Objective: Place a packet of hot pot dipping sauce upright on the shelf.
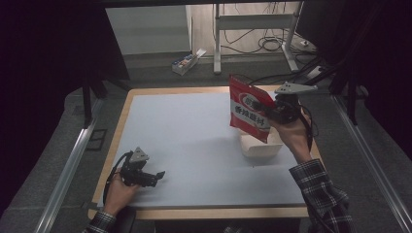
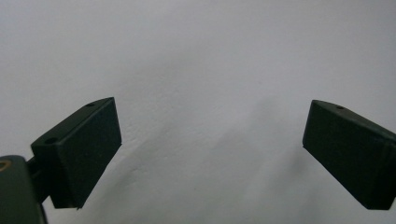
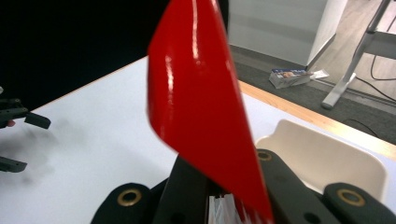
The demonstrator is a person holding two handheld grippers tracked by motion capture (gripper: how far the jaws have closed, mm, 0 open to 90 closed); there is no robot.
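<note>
While pinched, glossy red packet (image 1: 248,109)

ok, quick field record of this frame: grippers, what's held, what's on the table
right gripper: shut on red packet, held up in the air above the tray
left gripper: open, nothing between the jaws, low over the table near its front left
white tray: on the table, below the packet, looks empty
table: pale top, wooden edge

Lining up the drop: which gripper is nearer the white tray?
Right. The right gripper, shut on the red packet, hangs just above the white tray. The left gripper rests open on the mat, far across the table near its front left corner.
</note>
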